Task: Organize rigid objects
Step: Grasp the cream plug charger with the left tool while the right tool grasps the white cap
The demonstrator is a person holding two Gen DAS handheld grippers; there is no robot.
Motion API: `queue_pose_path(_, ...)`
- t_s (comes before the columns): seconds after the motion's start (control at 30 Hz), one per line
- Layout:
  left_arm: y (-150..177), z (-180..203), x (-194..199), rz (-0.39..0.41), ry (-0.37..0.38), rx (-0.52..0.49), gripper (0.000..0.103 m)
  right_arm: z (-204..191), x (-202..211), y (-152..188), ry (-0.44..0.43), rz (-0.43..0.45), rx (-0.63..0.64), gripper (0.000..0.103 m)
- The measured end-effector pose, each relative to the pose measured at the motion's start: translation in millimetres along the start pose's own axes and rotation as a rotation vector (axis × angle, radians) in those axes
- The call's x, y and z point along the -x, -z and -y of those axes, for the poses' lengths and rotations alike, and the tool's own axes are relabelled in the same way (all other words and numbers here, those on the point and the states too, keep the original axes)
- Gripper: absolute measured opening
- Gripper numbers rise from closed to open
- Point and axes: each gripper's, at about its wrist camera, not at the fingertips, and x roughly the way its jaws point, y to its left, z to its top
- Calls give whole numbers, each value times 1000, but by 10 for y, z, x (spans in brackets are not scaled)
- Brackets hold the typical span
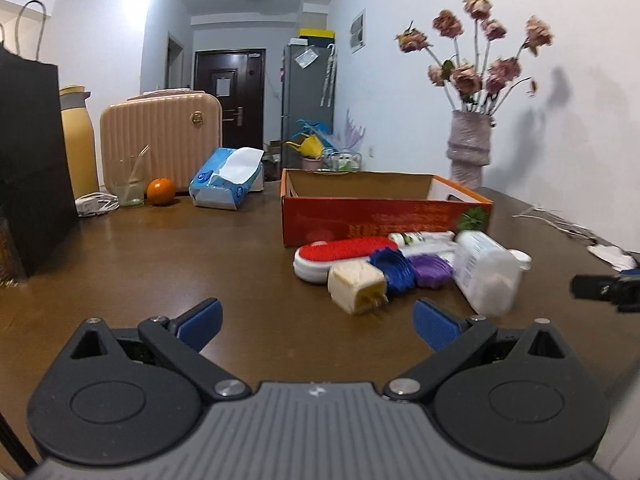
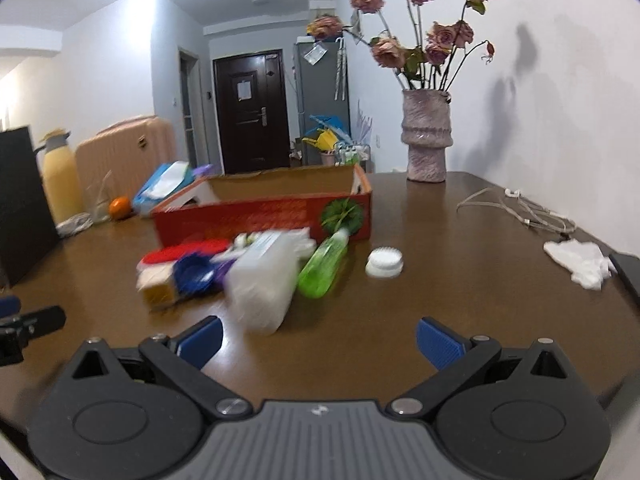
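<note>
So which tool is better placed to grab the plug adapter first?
Left. The plug adapter lies just ahead of the open left tool, nearly between its fingers. From the open right tool it sits far left, beyond the white bottle.

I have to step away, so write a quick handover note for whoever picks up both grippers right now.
Left gripper: open, empty, low over the table.
Right gripper: open, empty.
The pile in front of the red box: charger plug, red brush, blue and purple pieces, white bottle, green bottle, white cap.
Done: nothing visibly packed; the box floor is hidden.
Left: move everything into the box.
</note>
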Motion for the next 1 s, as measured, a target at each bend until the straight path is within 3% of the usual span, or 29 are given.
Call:
queue_pose_path(0.1, -94, 137, -341, -17, -19, -21, 103, 233, -280, -140, -101, 56, 24, 103)
queue_pose_path(0.2, -160, 274, -695, -71, -36, -37, 103, 442, -609, -283, -175, -62, 17, 103)
queue_pose_path(0.37, -244, 401, -1139, -154, -17, -98, 103, 668, -1022, -458, -115, -90, 45, 103)
queue_pose_path(0.5, -178, 333, -1286, -238, -46, -123, 103, 750, -1352, -569, -107, -111, 101, 101)
queue_pose_path(0.6, -160, 163, -1282, -271, -63, -115, 103, 795, -1589, -597, -89, -147, 162, 93)
queue_pose_path(0.67, -150, 114, -1275, -288, -99, -115, 102, 840, -1700, -600, -82, -164, 175, 80)
queue_pose_path(0.8, -179, 190, -1230, -238, -53, -98, 99, 885, -1879, -605, -110, -203, 166, 62)
queue_pose_path(0.83, -186, 220, -1251, -230, -45, -99, 96, 880, -1904, -601, -116, -208, 168, 54)
queue_pose_path(0.87, -192, 247, -1280, -232, -49, -98, 77, 867, -1904, -597, -131, -203, 165, 42)
queue_pose_path(0.9, -199, 258, -1324, -243, -47, -87, 57, 860, -1906, -602, -140, -205, 162, 38)
queue_pose_path(0.93, -201, 255, -1358, -262, -27, -66, 48, 851, -1907, -611, -148, -205, 158, 38)
queue_pose_path(1.0, -192, 239, -1363, -276, -31, -30, 42, 821, -1880, -602, -142, -200, 166, 38)
